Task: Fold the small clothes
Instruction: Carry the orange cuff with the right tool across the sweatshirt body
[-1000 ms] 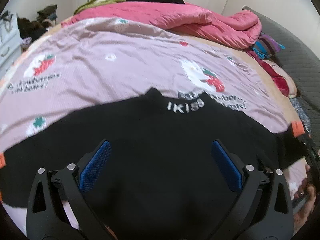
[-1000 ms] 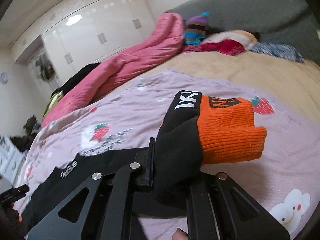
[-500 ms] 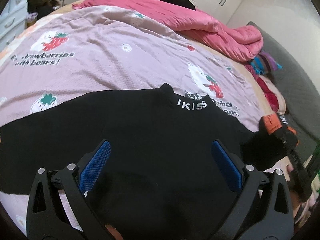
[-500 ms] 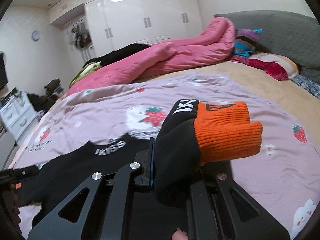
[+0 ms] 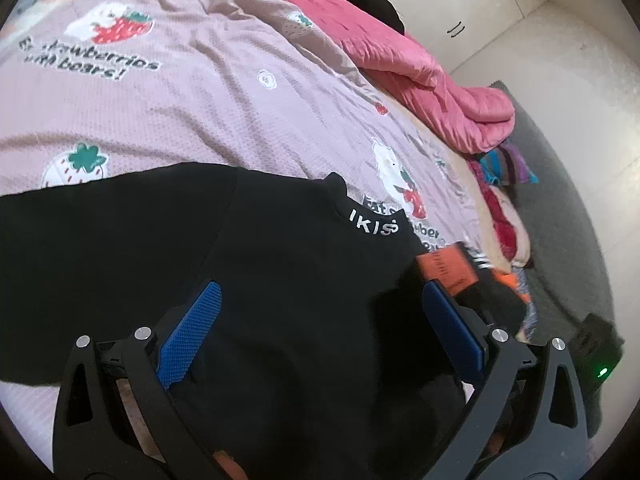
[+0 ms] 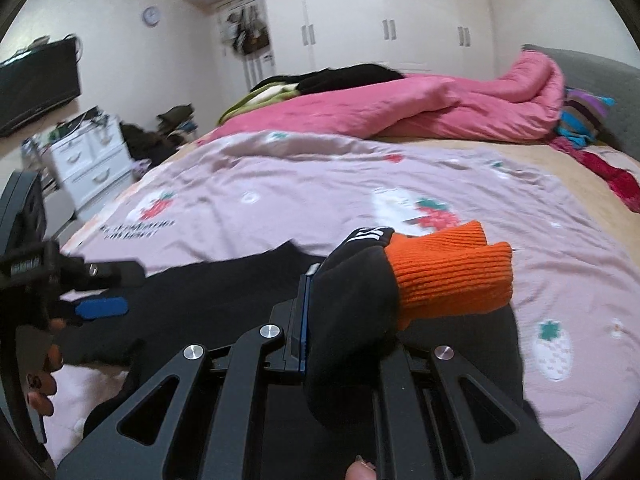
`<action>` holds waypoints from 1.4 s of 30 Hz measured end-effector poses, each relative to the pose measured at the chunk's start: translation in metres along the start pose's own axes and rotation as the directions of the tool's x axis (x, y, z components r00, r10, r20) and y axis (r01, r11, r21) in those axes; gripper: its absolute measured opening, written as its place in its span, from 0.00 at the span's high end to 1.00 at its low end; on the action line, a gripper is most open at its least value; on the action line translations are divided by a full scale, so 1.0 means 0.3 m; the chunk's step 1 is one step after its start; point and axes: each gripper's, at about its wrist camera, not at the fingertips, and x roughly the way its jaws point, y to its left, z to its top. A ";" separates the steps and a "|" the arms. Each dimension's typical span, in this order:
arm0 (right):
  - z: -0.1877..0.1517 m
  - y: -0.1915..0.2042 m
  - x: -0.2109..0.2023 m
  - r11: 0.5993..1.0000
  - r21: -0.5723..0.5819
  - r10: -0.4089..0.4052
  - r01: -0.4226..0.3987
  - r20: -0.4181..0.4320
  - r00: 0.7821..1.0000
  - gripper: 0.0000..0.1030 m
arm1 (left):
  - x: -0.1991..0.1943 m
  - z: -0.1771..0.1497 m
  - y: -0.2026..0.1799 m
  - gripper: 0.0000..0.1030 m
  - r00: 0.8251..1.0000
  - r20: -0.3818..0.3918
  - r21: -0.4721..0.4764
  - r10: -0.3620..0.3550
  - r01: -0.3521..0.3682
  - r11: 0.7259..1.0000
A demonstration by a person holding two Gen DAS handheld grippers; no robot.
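A black sweater (image 5: 280, 264) with white "IKISS" lettering on its collar lies flat on the pink strawberry bedsheet (image 5: 208, 112). My left gripper (image 5: 320, 320) hovers open over the sweater's body, with nothing between its blue pads (image 5: 190, 336). My right gripper (image 6: 344, 316) is shut on the black sleeve (image 6: 352, 280), whose orange knit cuff (image 6: 452, 276) sticks out past the fingers. The sleeve is lifted over the sweater's body (image 6: 224, 292). In the left wrist view the orange cuff (image 5: 446, 268) sits just beyond the right finger. In the right wrist view the left gripper (image 6: 108, 288) shows at the left.
A rumpled pink quilt (image 6: 420, 108) and dark clothes lie along the far side of the bed. A grey headboard (image 6: 600, 76) and colourful pillows (image 6: 584, 116) are at the right. White drawers (image 6: 92, 160), a TV (image 6: 36, 84) and wardrobes (image 6: 384, 24) stand beyond the bed.
The right gripper has carried the orange-cuffed sleeve leftward over the sweater's body, closer to the left gripper. The left gripper shifted and rolled and stays open.
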 end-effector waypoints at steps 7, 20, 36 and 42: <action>-0.073 0.089 0.097 0.997 -0.063 0.039 -0.042 -0.056 0.998 0.91 | 0.034 0.004 0.050 0.08 0.996 -0.036 -0.076 -0.076 0.073 0.994; -0.171 0.165 0.071 0.977 -0.129 0.160 -0.172 -0.103 0.982 0.40 | 0.107 -0.024 0.086 0.08 0.994 -0.091 -0.108 -0.062 0.052 0.993; -0.121 0.061 -0.024 0.995 0.035 0.093 -0.097 0.082 0.992 0.20 | 0.024 0.016 0.120 0.08 0.999 -0.041 -0.121 -0.035 0.030 0.992; -0.233 0.331 0.026 0.831 -0.550 0.046 -0.085 -0.084 0.995 0.20 | -0.055 0.048 0.137 0.08 0.999 0.026 -0.107 0.019 -0.016 0.994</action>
